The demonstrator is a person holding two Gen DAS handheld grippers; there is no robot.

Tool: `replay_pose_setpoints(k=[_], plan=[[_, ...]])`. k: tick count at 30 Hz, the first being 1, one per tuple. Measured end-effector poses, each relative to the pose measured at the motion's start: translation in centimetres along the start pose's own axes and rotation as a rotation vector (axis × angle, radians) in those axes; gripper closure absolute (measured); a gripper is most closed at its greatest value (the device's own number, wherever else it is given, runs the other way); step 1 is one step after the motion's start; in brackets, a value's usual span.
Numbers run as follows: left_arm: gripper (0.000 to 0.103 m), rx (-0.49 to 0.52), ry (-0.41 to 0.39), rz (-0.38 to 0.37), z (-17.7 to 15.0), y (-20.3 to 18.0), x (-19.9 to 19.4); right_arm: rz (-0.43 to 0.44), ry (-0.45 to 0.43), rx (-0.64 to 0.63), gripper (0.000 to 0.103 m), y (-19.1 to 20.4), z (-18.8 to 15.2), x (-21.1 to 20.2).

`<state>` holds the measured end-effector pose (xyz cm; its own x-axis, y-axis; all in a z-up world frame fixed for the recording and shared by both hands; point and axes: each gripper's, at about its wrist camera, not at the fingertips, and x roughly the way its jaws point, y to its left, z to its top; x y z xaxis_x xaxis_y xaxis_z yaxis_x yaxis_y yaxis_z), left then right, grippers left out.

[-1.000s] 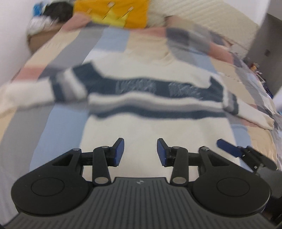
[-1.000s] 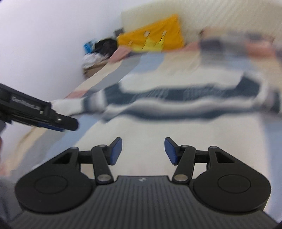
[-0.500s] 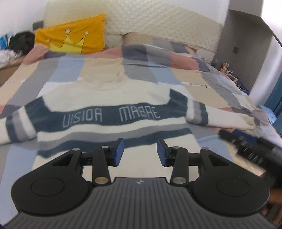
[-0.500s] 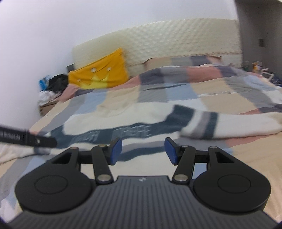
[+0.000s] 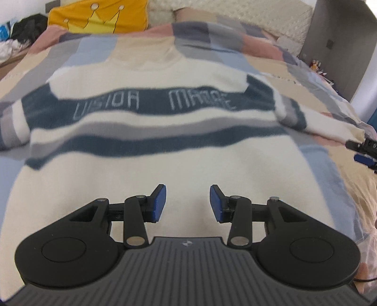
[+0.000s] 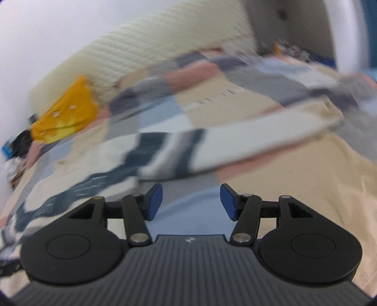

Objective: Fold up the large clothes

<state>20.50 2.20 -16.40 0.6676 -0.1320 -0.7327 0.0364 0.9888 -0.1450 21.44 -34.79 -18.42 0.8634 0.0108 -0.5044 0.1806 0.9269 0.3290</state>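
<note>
A cream sweater (image 5: pixel 165 169) with navy and grey stripes and pale lettering lies flat, front up, on the patchwork bedspread (image 5: pixel 271 68). My left gripper (image 5: pixel 188 203) hangs over the sweater's lower body, open, nothing between its blue pads. In the left wrist view the right gripper's tips (image 5: pixel 364 153) show at the right edge, beyond the sweater's right sleeve. The right wrist view is blurred: my right gripper (image 6: pixel 190 202) is over the bedspread (image 6: pixel 294 188) just below the outstretched sleeve (image 6: pixel 235 141), its jaws opening with nothing between them.
A yellow crown cushion (image 5: pixel 99 16) and a quilted cream headboard (image 5: pixel 235 9) stand at the bed's far end. Dark and white clothes (image 5: pixel 21 33) are piled at the far left. A grey cabinet (image 5: pixel 337 47) stands right of the bed.
Both grippers have sunk closer to the bed. The left has moved in over the sweater's lower body. The right has swung out to the right sleeve, and its jaws stand a little wider.
</note>
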Motion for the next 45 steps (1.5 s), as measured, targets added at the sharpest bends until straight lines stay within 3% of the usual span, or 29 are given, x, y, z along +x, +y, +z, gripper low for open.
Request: replay_pose_setpoints(k=[2, 5, 7, 8, 9, 13, 16, 25, 28, 32, 34, 37, 45], plan=[[0.056, -0.024, 0.013, 0.002, -0.3, 0.5, 0.7, -0.052, 0.013, 0.007, 0.043, -2.0, 0.1, 1.5], [0.056, -0.054, 0.029, 0.0, -0.5, 0.8, 1.8, -0.044, 0.022, 0.059, 0.042, -4.9, 1.0, 3.3], [0.056, -0.044, 0.035, 0.011, -0.5, 0.6, 2.5, -0.04, 0.026, 0.111, 0.029, -6.6, 1.8, 4.6], [0.056, -0.039, 0.037, 0.014, -0.5, 0.5, 2.7, -0.046, 0.014, 0.129, 0.017, -7.4, 2.1, 5.1], [0.056, -0.034, 0.038, 0.017, -0.4, 0.4, 3.0, -0.047, -0.001, 0.135, 0.016, -8.0, 2.5, 5.4], [0.056, -0.035, 0.04, 0.025, 0.0, 0.2, 3.6, -0.022, -0.016, 0.236, 0.017, -11.1, 3.8, 8.3], [0.056, -0.04, 0.039, 0.035, 0.4, 0.2, 4.1, 0.022, -0.079, 0.325, 0.017, -13.2, 4.5, 9.9], [0.056, -0.065, 0.01, 0.093, 1.0, 0.2, 5.3, -0.052, -0.198, 0.465, 0.018, -16.6, 7.6, 13.9], [0.056, -0.066, 0.008, 0.093, 1.1, 0.3, 5.3, -0.079, -0.236, 0.52, 0.035, -18.2, 8.4, 14.2], [0.056, -0.063, 0.005, 0.092, 1.3, 0.4, 5.0, -0.152, -0.229, 0.604, 0.088, -20.9, 9.3, 14.8], [0.056, -0.066, 0.001, 0.097, 1.5, 0.5, 4.7, -0.144, -0.23, 0.626, 0.091, -21.7, 9.9, 14.5], [0.056, -0.071, 0.007, 0.113, 1.9, 0.9, 4.0, -0.134, -0.267, 0.541, 0.093, -20.4, 11.5, 13.4], [0.056, -0.102, -0.036, 0.098, 3.0, 2.4, 0.3, -0.023, -0.353, 0.327, 0.093, -12.5, 17.3, 8.8]])
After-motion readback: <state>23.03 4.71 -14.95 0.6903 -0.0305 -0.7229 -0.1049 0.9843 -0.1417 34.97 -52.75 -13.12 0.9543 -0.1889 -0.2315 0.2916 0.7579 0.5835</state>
